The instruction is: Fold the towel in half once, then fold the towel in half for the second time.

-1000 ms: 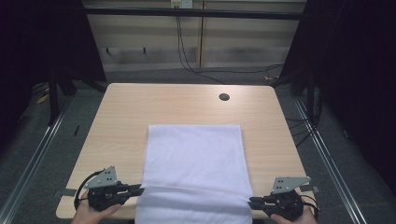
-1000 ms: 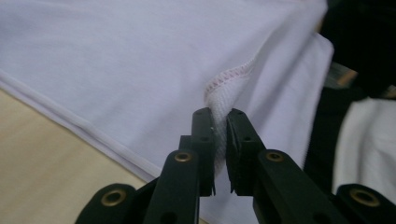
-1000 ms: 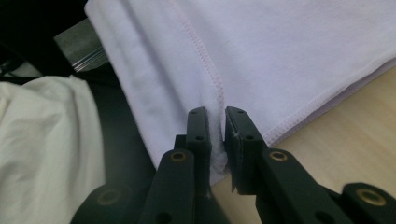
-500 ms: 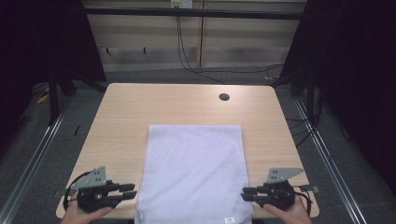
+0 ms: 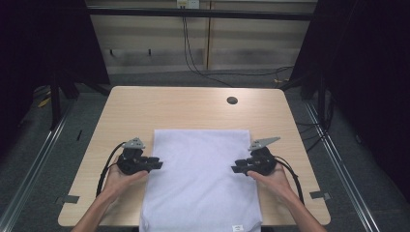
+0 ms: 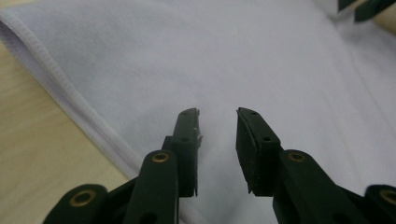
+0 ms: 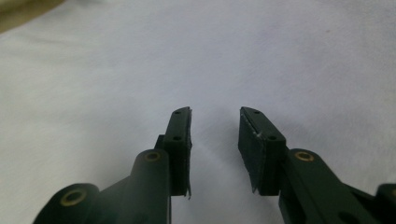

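white cloth (image 5: 200, 179) lies flat beneath both parted fingers (image 6: 187, 140).

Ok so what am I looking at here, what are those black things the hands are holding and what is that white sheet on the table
Those are hand-held tools, each with a two-jawed claw, held by a person; no machine arm is involved. The high view looks down on a wooden table with a white cloth spread flat on it. The left claw sits at the cloth's left edge, the right claw at its right edge. The other two pictures come from cameras riding on each tool, looking along its black jaws at the cloth. Both claws' jaws have just been opening and stand apart over the cloth, gripping nothing. A small dark round hole sits near the table's far edge.
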The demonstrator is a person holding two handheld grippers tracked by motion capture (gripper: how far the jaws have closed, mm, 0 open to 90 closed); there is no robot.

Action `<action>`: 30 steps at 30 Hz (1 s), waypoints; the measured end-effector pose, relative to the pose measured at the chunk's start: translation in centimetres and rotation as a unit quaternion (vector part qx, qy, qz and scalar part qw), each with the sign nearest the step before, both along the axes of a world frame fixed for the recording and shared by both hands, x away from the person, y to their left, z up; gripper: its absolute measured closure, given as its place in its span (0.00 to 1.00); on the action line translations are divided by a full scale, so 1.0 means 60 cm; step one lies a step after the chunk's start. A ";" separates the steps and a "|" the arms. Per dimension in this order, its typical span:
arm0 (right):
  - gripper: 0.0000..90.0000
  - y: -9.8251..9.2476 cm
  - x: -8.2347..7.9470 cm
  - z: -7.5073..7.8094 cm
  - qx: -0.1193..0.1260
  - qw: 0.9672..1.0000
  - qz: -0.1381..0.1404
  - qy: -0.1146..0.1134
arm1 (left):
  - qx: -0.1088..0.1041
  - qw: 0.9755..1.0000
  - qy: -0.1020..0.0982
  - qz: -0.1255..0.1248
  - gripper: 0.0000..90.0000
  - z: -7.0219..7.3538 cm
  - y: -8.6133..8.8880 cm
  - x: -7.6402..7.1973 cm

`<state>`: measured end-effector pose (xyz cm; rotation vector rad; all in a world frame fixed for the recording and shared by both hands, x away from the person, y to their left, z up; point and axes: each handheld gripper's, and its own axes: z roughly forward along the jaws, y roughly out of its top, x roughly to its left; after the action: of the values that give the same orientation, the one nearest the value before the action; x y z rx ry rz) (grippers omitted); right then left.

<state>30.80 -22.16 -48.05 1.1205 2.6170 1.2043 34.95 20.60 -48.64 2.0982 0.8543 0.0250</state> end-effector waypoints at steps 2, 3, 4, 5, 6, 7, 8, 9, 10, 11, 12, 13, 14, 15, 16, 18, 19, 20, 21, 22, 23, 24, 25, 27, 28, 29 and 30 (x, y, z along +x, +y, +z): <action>0.72 0.012 0.022 -0.009 -0.009 1.000 -0.003 0.000 | 0.015 1.000 -0.007 0.007 0.77 -0.004 -0.005 0.017; 0.72 0.017 0.032 -0.012 -0.013 1.000 -0.006 -0.002 | 0.015 1.000 -0.007 0.007 0.77 -0.004 -0.005 0.017; 0.72 0.022 0.041 -0.016 -0.015 1.000 -0.008 -0.003 | 0.027 0.999 -0.011 0.018 0.77 -0.009 -0.008 0.030; 0.72 0.025 0.051 -0.018 -0.015 1.000 -0.013 -0.004 | 0.032 0.999 -0.011 0.021 0.76 -0.013 -0.009 0.035; 0.72 0.027 0.058 -0.020 -0.014 1.000 -0.022 -0.007 | 0.045 0.999 -0.013 0.025 0.76 -0.018 -0.011 0.038; 0.72 0.030 0.065 -0.022 -0.019 0.999 -0.025 -0.011 | 0.045 0.999 -0.014 0.026 0.76 -0.023 -0.010 0.038; 0.72 0.031 0.068 -0.025 -0.027 0.999 -0.031 -0.010 | 0.045 0.998 -0.016 0.027 0.77 -0.023 -0.009 0.037; 0.72 0.031 0.071 -0.029 -0.025 0.999 -0.031 -0.009 | 0.052 0.998 -0.018 0.025 0.78 -0.021 -0.009 0.034; 0.72 0.029 0.070 -0.030 -0.021 0.999 -0.034 -0.007 | 0.059 0.998 -0.020 0.024 0.80 -0.020 -0.010 0.030; 0.72 0.028 0.067 -0.030 -0.025 0.999 -0.031 -0.011 | 0.057 0.998 -0.013 0.020 0.79 -0.019 -0.007 0.025; 0.70 0.028 0.064 -0.029 -0.033 0.999 -0.029 -0.016 | 0.050 0.999 -0.006 0.014 0.79 -0.019 -0.003 0.019; 0.69 0.029 0.059 -0.029 -0.030 0.999 -0.028 -0.014 | 0.048 0.999 -0.006 0.010 0.79 -0.020 0.001 0.012; 0.69 0.028 0.056 -0.030 -0.028 0.999 -0.027 -0.015 | 0.041 0.999 -0.002 0.007 0.80 -0.021 0.005 0.005; 0.70 0.027 0.053 -0.030 -0.027 0.999 -0.028 -0.010 | 0.041 0.999 -0.001 0.005 0.80 -0.020 0.007 -0.002; 0.70 0.024 0.051 -0.030 -0.021 0.999 -0.027 -0.003 | 0.042 0.999 -0.004 0.001 0.80 -0.020 0.008 -0.009; 0.70 0.023 0.044 -0.030 -0.015 1.000 -0.022 0.005 | 0.047 0.999 -0.008 0.002 0.80 -0.020 0.007 -0.018; 0.70 0.023 0.044 -0.030 -0.015 1.000 -0.022 0.005 | 0.047 0.999 -0.008 0.002 0.80 -0.020 0.007 -0.018; 0.70 0.025 0.036 -0.028 -0.023 1.000 -0.014 0.005 | 0.046 0.999 -0.006 0.000 0.80 -0.019 0.006 -0.025; 0.70 0.025 0.032 -0.027 -0.025 1.000 -0.010 0.004 | 0.046 0.999 -0.006 0.000 0.80 -0.019 0.006 -0.025; 0.70 0.025 0.028 -0.027 -0.023 1.000 -0.007 0.005 | 0.042 0.999 -0.007 -0.004 0.80 -0.020 0.007 -0.032; 0.70 0.024 0.024 -0.027 -0.023 1.000 -0.002 0.007 | 0.041 0.999 -0.005 -0.004 0.80 -0.020 0.009 -0.036; 0.70 0.023 0.019 -0.026 -0.023 1.000 -0.001 0.010 | 0.037 0.999 -0.002 -0.006 0.80 -0.020 0.010 -0.041; 0.70 0.023 0.019 -0.026 -0.023 1.000 -0.001 0.010 | 0.037 0.999 -0.002 -0.006 0.79 -0.020 0.010 -0.041; 0.71 0.024 0.010 -0.024 -0.026 0.999 0.008 0.020 | 0.033 0.999 0.004 -0.007 0.75 -0.019 0.012 -0.052; 0.71 0.025 0.005 -0.023 -0.029 0.999 0.010 0.021 | 0.034 0.999 0.007 -0.008 0.75 -0.019 0.012 -0.059; 0.70 0.029 -0.009 -0.021 -0.035 0.999 0.016 0.018 | 0.045 0.999 0.005 -0.013 0.74 -0.015 0.009 -0.073; 0.70 0.032 -0.017 -0.020 -0.038 0.999 0.019 0.018 | 0.048 0.999 0.005 -0.012 0.74 -0.014 0.010 -0.081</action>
<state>29.75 -20.23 -49.25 1.0937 2.6976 1.0923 30.12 21.19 -49.51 2.1999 0.8480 0.0434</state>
